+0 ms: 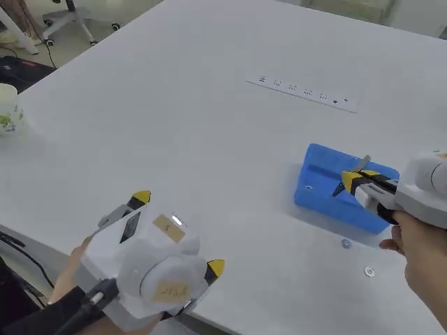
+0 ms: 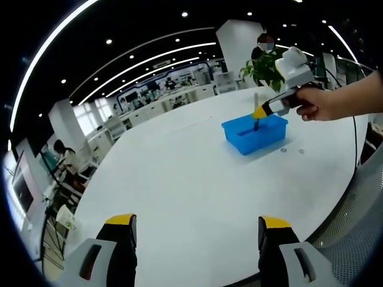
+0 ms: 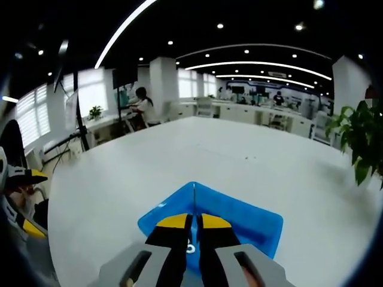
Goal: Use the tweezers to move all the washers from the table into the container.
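Wide bare table (image 1: 209, 139) left of the blue container (image 1: 327, 206)

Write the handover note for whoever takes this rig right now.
Left gripper: open, holding nothing, at the near edge of the table.
Right gripper: shut on the tweezers, which point down into the blue container. Whether they carry a washer is too small to tell.
On the table: one washer just outside the container's near wall, and a second washer a little nearer the person.
Done: the container's contents cannot be counted from here.
Left: pick up those two with the tweezers and drop them in.
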Available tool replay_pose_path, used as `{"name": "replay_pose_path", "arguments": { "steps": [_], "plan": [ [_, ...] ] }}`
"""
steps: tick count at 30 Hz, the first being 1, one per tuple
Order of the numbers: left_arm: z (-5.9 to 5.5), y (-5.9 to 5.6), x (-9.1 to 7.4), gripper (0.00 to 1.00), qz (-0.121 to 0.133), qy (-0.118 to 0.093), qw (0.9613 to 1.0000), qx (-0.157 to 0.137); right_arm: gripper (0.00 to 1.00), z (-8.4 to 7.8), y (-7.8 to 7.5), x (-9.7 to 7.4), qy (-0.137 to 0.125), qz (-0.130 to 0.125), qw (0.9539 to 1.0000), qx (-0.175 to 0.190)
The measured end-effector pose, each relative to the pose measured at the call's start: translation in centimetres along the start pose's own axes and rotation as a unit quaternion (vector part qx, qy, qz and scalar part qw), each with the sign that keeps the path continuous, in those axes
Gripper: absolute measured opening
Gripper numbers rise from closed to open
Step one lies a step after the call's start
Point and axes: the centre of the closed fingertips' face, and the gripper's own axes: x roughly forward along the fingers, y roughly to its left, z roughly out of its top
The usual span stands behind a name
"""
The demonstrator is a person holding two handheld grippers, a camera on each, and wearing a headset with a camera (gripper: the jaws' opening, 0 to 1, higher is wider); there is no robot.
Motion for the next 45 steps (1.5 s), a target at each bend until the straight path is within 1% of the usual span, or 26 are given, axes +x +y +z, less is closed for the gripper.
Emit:
{"name": "replay_pose_path", "arguments": {
  "steps": [2,5,7,8,13,16,19,22,25,30,32,36,40,45],
  "plan": [
    [0.0,0.0,0.0,0.85,0.0,0.0,1.0,0.0,0.02,0.7,0.1,-0.4,-0.013,-0.001,0.9999,-0.002],
    [0.1,0.0,0.0,0.85,0.0,-0.001,1.0,0.0,0.02,1.7,0.4,-1.1,-0.029,0.002,0.9995,0.008],
    [0.1,-0.1,0.0,0.85,-0.001,-0.001,1.0,0.0,0.02,2.4,0.6,-1.7,-0.042,0.001,0.9991,0.01],
    [0.0,-0.1,0.0,0.85,-0.003,0.0,1.0,0.001,0.02,2.9,0.8,-2.2,-0.053,0.0,0.9986,0.007],
    [0.0,-0.2,0.0,0.85,-0.002,0.003,1.0,0.006,0.02,4.6,1.4,-4.2,-0.085,0.009,0.9961,0.022],
    [0.0,-0.1,-0.1,0.84,0.0,0.002,1.0,0.005,0.02,5.0,1.9,-5.4,-0.096,0.012,0.9949,0.03],
    [0.0,-0.1,-0.1,0.84,-0.002,0.003,1.0,0.004,0.02,4.9,2.3,-6.6,-0.102,0.009,0.9943,0.027],
    [0.0,-0.3,-0.1,0.84,-0.004,0.004,1.0,0.008,0.02,4.6,2.3,-7.8,-0.109,0.005,0.9937,0.027],
    [0.0,-0.3,-0.1,0.84,-0.005,0.005,0.9999,0.01,0.02,3.8,2.3,-8.7,-0.111,0.003,0.9934,0.03],
    [-0.1,-0.3,-0.1,0.84,-0.005,0.009,0.9999,0.013,0.02,2.4,1.8,-9.3,-0.111,-0.005,0.9928,0.045],
    [-0.2,-0.3,0.0,0.84,-0.005,0.012,0.9998,0.013,0.02,2.0,1.5,-9.3,-0.11,-0.011,0.9926,0.051],
    [-0.3,-0.2,0.0,0.84,-0.004,0.012,0.9998,0.012,0.02,1.5,1.2,-9.0,-0.105,-0.013,0.9927,0.057],
    [-0.4,-0.1,-0.1,0.83,-0.002,0.014,0.9998,0.01,0.02,0.0,1.0,-8.0,-0.082,-0.019,0.9952,0.049],
    [-0.4,-0.2,-0.1,0.83,-0.004,0.015,0.9998,0.012,0.02,-1.6,0.8,-7.6,-0.068,-0.025,0.9959,0.055]
  ]
}}
